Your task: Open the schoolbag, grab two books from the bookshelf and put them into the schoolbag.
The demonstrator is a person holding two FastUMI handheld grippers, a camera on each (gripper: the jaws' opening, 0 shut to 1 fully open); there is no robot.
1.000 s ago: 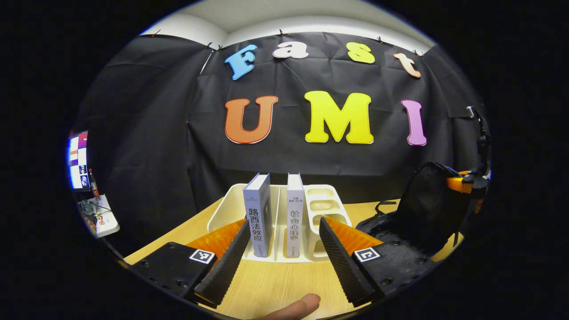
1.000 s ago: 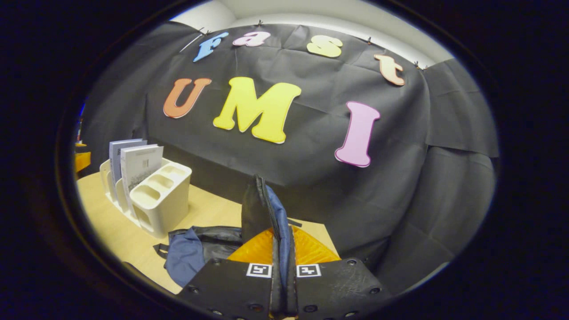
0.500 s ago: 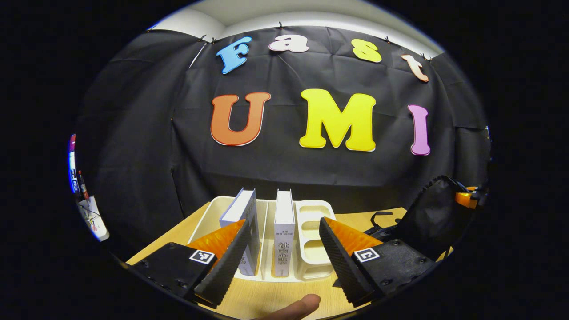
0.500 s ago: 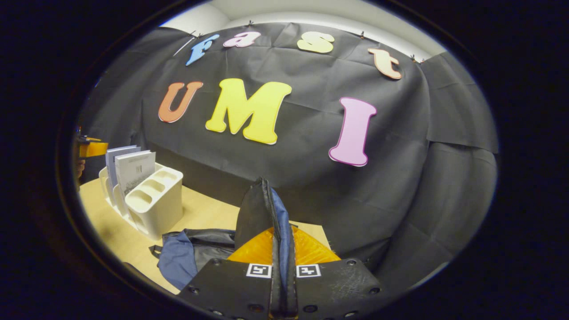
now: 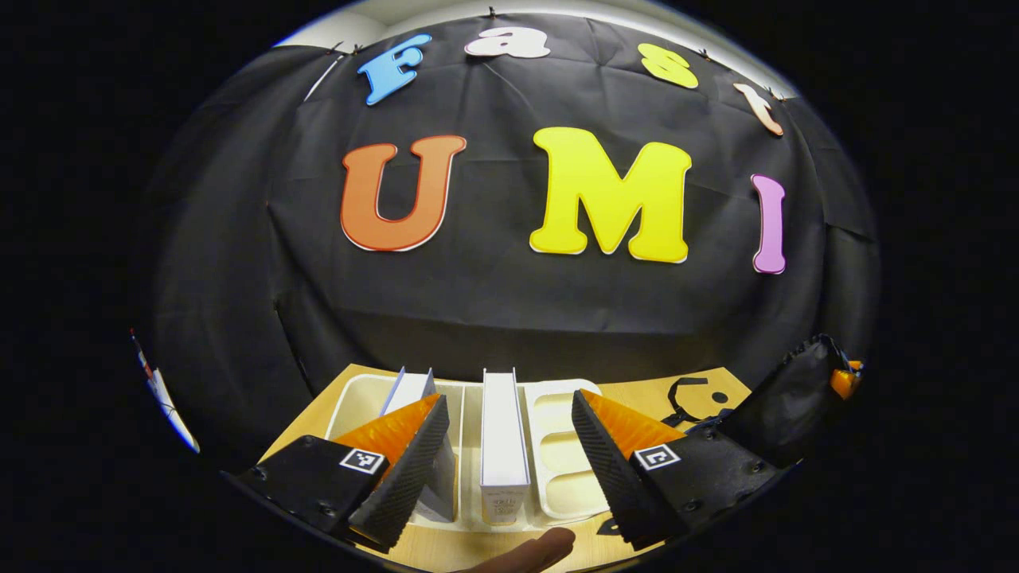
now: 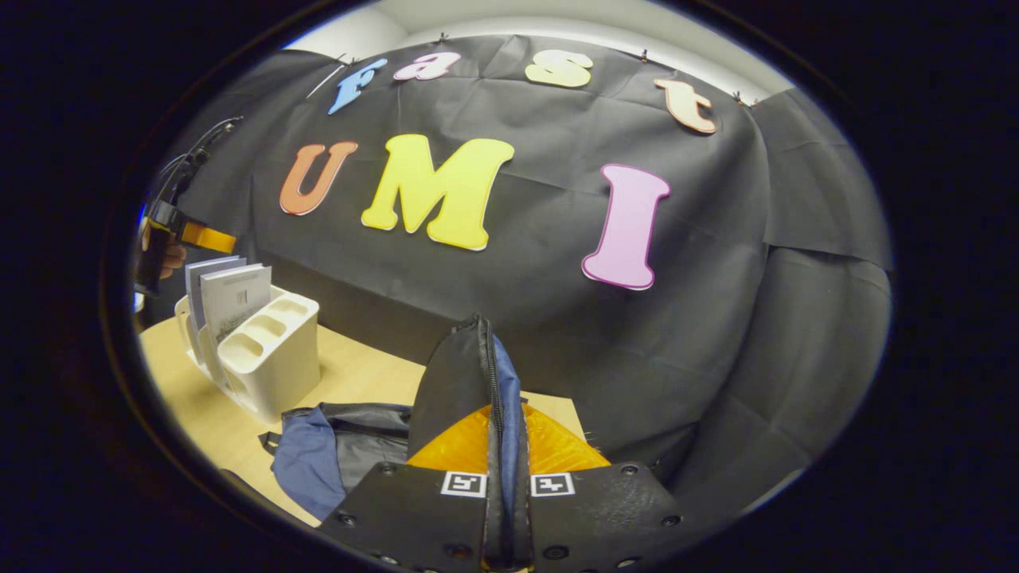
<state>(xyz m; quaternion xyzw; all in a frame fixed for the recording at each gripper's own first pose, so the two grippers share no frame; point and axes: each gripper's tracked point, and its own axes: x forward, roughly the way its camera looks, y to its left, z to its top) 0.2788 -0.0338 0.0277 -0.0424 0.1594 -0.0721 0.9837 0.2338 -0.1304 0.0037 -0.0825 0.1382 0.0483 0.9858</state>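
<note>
Schoolbag (image 6: 358,446) lies on the surface, its flap (image 6: 470,382) pinched upright by the right gripper (image 6: 505,509) — keeping the mouth open. Left gripper (image 5: 505,461), jaws wide and empty, hangs above the books (image 5: 501,430) in the bookshelf (image 5: 557,446).

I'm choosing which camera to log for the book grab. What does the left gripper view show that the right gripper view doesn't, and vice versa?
Left gripper view: the left tongs, open over the top edges of the two books, with a fingertip below them.
Right gripper view: the right tongs shut on the schoolbag at its raised flap, the blue lining, and the book covers seen side-on.
Shared: the white bookshelf, both books, the schoolbag and the wooden table.
</note>
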